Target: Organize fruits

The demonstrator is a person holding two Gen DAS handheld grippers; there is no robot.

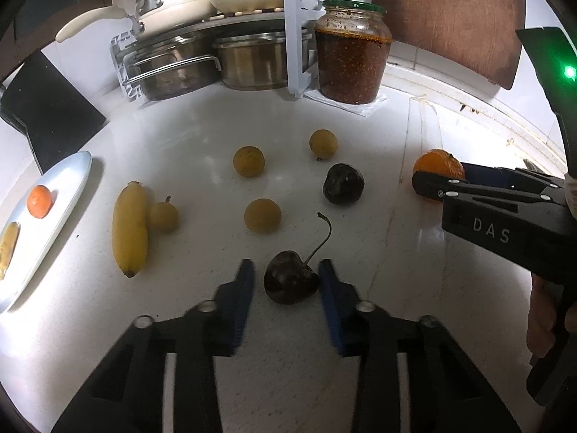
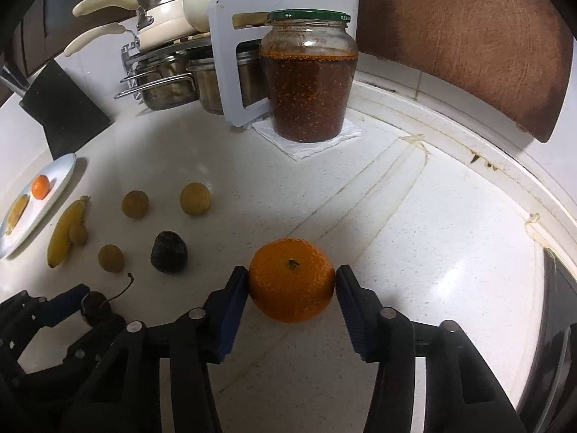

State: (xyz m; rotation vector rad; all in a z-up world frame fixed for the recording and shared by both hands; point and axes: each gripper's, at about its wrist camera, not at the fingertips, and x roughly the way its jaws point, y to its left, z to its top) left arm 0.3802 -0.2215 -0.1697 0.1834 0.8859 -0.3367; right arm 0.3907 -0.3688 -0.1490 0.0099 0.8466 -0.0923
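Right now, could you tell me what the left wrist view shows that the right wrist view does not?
Only the left wrist view shows the cherry close up between the left tongs, a gap visible at the left pad, and the hand holding the other tool.

Only the right wrist view shows the right tongs with both pads against the large orange, and the dark rim at the right.

Both show the plate, the banana, the jar and the pots.

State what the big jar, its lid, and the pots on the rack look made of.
Jar: clear glossy glass, contents visible through it. Lid: green, probably painted metal, though plastic is possible. Pots: likely stainless steel, given the brushed silver sheen and reflections.
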